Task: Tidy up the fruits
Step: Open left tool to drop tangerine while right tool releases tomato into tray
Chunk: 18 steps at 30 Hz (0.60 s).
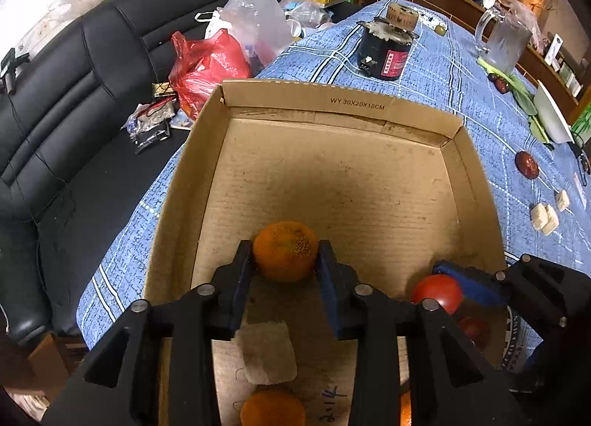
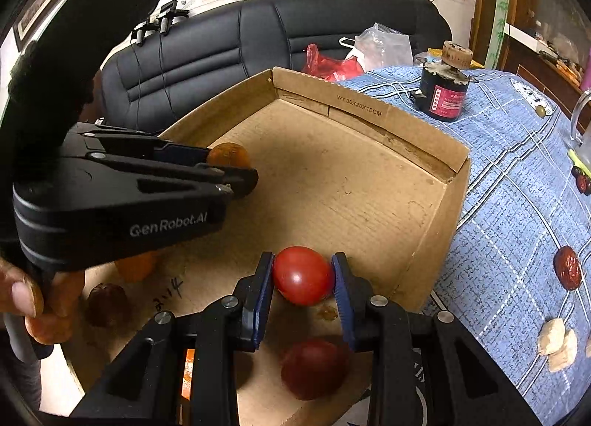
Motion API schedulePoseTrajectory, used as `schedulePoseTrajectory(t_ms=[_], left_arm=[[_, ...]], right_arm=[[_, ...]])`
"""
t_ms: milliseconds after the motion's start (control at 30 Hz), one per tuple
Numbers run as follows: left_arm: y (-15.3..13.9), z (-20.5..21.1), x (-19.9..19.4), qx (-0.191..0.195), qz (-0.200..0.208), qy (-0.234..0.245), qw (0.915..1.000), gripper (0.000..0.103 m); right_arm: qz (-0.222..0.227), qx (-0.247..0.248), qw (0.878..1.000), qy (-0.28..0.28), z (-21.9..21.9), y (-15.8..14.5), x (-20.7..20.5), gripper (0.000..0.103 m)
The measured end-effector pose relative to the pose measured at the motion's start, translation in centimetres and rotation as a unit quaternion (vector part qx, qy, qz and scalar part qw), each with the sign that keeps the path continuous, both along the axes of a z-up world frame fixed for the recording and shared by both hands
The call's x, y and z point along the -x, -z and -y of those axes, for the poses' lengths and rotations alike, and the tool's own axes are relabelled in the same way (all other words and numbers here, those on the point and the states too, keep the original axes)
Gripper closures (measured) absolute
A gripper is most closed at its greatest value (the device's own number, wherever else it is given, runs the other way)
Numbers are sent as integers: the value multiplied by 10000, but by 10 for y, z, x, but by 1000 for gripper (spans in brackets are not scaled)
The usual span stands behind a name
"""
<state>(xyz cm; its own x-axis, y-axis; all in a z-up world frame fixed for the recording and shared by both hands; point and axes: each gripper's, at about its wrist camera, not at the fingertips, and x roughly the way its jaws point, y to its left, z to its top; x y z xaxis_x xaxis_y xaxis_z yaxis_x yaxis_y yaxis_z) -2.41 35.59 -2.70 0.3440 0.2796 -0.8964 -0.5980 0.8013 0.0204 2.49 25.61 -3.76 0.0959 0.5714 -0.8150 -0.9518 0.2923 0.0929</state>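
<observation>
Left wrist view: the left gripper (image 1: 285, 259) brackets a round, pitted orange tangerine (image 1: 285, 255) low over the floor of the open brown cardboard box (image 1: 343, 104); whether its pads press we cannot tell. Right wrist view adds what this one half hides: the right gripper (image 2: 303, 276) is clamped on a smooth red tomato (image 2: 302, 275). We judge both fruits light; the tomato is soft and slippery, best held across its widest girth.
</observation>
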Motion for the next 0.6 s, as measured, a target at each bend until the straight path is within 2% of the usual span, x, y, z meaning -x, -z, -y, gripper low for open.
schedulePoseTrajectory(t_ms=[133,200,600], left_arm=[[-2,-1,6,31,35,-100,9999,62],[-5,-1,10,36,83,-160,9998,57],[-35,25,41,220,825,-204,9961,57]], right_arm=[[66,-76,9999,20,4,-7,1,55],[79,-138,9999,60,8,-12,2,52],[-18,-573,9978,334,57,-41,7,51]])
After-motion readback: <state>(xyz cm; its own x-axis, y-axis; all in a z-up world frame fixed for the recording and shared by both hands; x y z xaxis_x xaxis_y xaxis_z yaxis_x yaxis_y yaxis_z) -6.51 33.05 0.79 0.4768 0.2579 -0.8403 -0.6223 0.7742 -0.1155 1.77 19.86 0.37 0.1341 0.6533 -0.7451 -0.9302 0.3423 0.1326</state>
